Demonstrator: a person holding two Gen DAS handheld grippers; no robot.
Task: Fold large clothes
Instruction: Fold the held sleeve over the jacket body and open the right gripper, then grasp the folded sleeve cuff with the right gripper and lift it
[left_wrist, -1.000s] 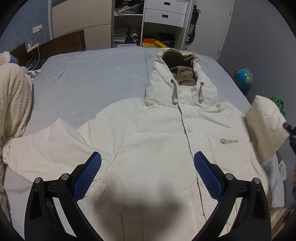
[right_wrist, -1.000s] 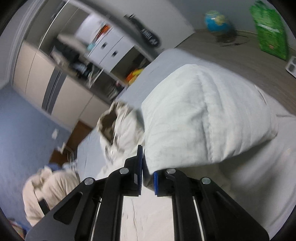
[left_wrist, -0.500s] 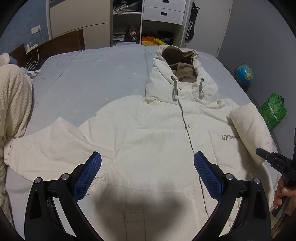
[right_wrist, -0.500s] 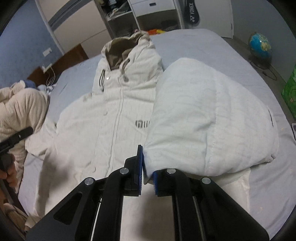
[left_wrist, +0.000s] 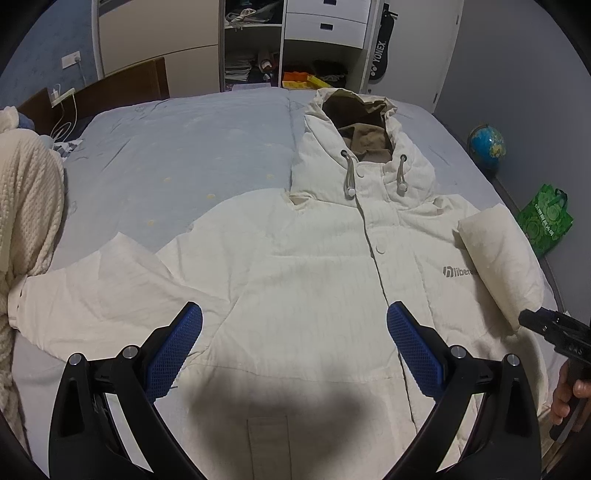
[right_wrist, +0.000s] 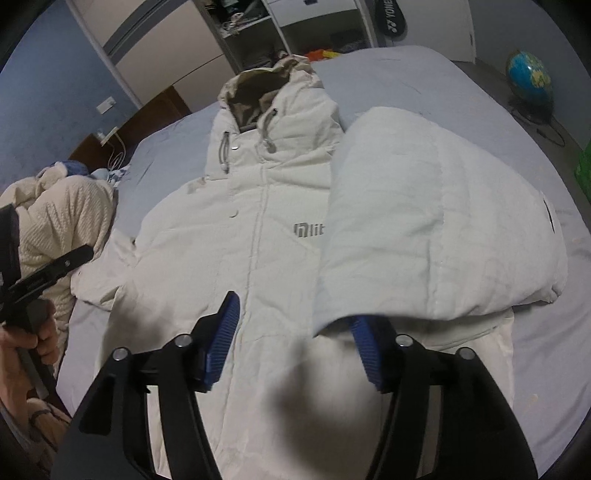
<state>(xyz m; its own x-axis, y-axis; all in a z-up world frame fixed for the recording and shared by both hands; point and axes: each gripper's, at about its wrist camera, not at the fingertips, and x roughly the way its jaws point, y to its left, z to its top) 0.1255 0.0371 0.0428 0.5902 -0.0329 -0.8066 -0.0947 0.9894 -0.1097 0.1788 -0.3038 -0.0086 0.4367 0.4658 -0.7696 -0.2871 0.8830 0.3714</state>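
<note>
Since a second ago the right hand-held gripper (right_wrist: 295, 332) has swung the sleeve (right_wrist: 424, 229) inward across the jacket (right_wrist: 229, 258), and its jaws, then pinched on the cuff, are now opening, with the sleeve's edge drooping over the right pad but not pressed between the two. That sleeve lies folded over the jacket's chest just ahead and to the right of this gripper, hiding the end of the grey logo (right_wrist: 308, 230). From the left wrist view the same sleeve (left_wrist: 498, 258) sits far to the right of the left hand-held gripper (left_wrist: 295, 332), whose blue pads stand wide apart above the jacket's lower front with nothing between them; it has kept its place. The jacket (left_wrist: 314, 277) is spread face up on the bed (left_wrist: 184, 155), hood (left_wrist: 354, 122) pointing away from both grippers, and its other sleeve (left_wrist: 92, 288) stretches flat to the left of the left gripper. A cream knit blanket (left_wrist: 26, 206) is heaped at the bed's left edge. Beyond the bed to the right stand a globe (left_wrist: 485, 146) and a green bag (left_wrist: 545, 218) on the floor. A hand (left_wrist: 569, 398) grips the right tool's handle at the left view's right edge.
</note>
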